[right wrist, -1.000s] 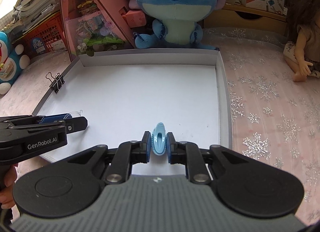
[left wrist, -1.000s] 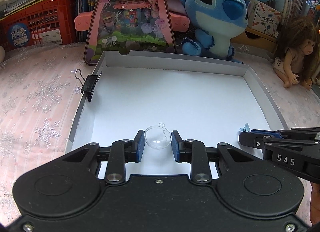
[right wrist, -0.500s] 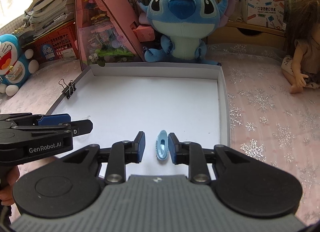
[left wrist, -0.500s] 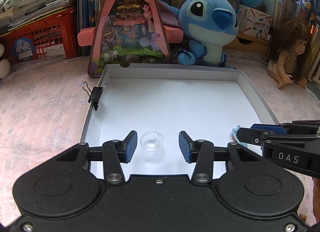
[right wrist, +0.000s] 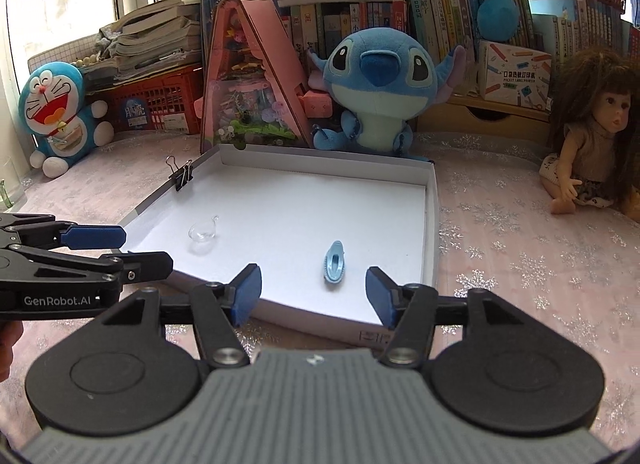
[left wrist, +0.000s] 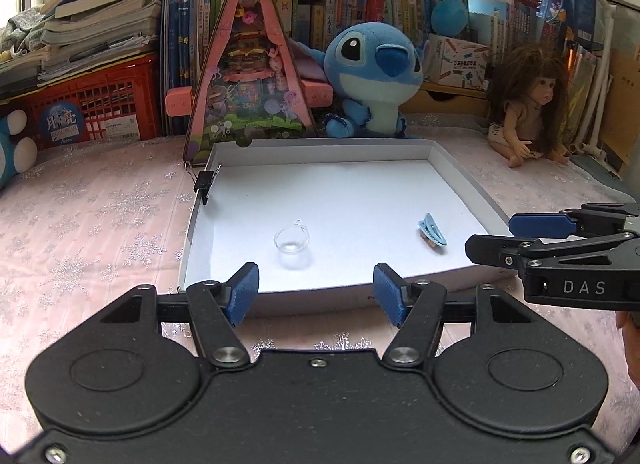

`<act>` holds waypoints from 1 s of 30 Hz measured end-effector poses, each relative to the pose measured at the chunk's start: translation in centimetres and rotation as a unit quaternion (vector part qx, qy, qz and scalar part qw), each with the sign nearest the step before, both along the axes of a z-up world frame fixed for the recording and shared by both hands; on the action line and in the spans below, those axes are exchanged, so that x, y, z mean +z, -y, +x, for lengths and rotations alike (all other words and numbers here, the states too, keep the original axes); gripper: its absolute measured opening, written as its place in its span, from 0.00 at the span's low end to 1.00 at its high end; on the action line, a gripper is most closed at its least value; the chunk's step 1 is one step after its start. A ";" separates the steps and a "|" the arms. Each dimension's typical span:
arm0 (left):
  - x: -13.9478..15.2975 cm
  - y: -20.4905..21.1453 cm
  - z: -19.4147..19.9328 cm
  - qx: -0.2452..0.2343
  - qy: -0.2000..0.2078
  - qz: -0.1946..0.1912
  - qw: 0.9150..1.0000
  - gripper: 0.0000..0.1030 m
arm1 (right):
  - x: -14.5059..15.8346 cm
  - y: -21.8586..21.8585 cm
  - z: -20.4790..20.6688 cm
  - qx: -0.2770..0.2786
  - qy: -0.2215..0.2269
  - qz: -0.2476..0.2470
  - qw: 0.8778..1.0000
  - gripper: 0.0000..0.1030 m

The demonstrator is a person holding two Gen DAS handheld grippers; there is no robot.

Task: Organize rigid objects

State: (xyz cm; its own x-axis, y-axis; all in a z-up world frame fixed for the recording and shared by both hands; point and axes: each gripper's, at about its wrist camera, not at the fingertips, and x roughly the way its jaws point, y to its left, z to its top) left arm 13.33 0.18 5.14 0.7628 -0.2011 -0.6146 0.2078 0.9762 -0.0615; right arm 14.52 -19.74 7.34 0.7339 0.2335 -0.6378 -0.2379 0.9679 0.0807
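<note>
A shallow white cardboard tray (left wrist: 460, 180) sits on snowflake-patterned cloth. Inside it, near the front edge, lie a clear glass-like dome (left wrist: 292, 240) and a ridged blue plastic hair clip (left wrist: 432, 229). The left gripper (left wrist: 316, 294) and right gripper (right wrist: 313, 291) hang just outside that edge, jaws opening, empty.

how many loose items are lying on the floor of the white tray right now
2. A clear plastic half-dome lies toward the tray's near left, and a light blue hair clip toward its near right. A black binder clip grips the left wall.

clear glossy plastic cup (left wrist: 292, 240), matt white cardboard tray (left wrist: 320, 152), glittery cloth (left wrist: 100, 232)
</note>
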 end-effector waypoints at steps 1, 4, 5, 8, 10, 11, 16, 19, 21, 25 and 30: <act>0.0 0.1 -0.7 -0.003 0.004 0.000 1.000 0.61 | 0.1 0.0 -0.5 0.001 0.004 0.001 1.000 0.72; -0.2 0.1 -2.0 -0.008 -0.001 -0.004 1.000 0.63 | 0.2 0.1 -1.8 0.004 0.014 0.004 1.000 0.76; -0.4 0.1 -2.6 -0.007 -0.005 -0.007 1.000 0.63 | 0.3 0.1 -2.4 0.005 0.019 0.005 1.000 0.76; -0.8 -0.2 -3.9 -0.004 -0.008 -0.009 1.000 0.63 | 0.3 0.0 -3.8 0.011 0.033 0.002 0.999 0.80; -1.1 -0.2 -4.8 -0.008 -0.008 -0.006 1.000 0.63 | 0.3 -0.1 -4.7 0.015 0.042 -0.004 0.999 0.81; -1.3 -0.3 -5.3 -0.010 -0.007 -0.005 1.000 0.63 | 0.2 -0.1 -5.1 0.017 0.047 -0.007 0.999 0.81; -1.6 -0.7 -7.6 -0.008 0.009 0.004 1.000 0.63 | -0.3 0.0 -7.1 0.022 0.058 -0.012 0.998 0.82; -1.9 -1.0 -8.9 -0.003 0.020 0.003 1.000 0.63 | -0.8 -0.2 -8.1 0.026 0.061 -0.029 0.997 0.82; -2.0 -1.3 -9.8 0.001 0.033 0.005 0.999 0.67 | -1.1 -0.3 -8.7 0.026 0.063 -0.043 0.997 0.82; -2.3 -1.4 -11.2 0.008 0.054 0.024 0.998 0.70 | -1.7 -0.5 -10.0 0.032 0.067 -0.059 0.996 0.82; -2.8 -1.8 -12.3 0.017 0.059 0.025 0.998 0.70 | -2.5 -0.9 -11.4 0.030 0.076 -0.086 0.993 0.82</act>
State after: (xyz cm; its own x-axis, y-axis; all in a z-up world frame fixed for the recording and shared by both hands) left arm 1.04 1.99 2.33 0.8365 -0.1458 -0.5281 0.1780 0.9840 0.0102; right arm 3.17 -18.81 4.87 0.8127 0.1772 -0.5551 -0.2921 0.9482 -0.1250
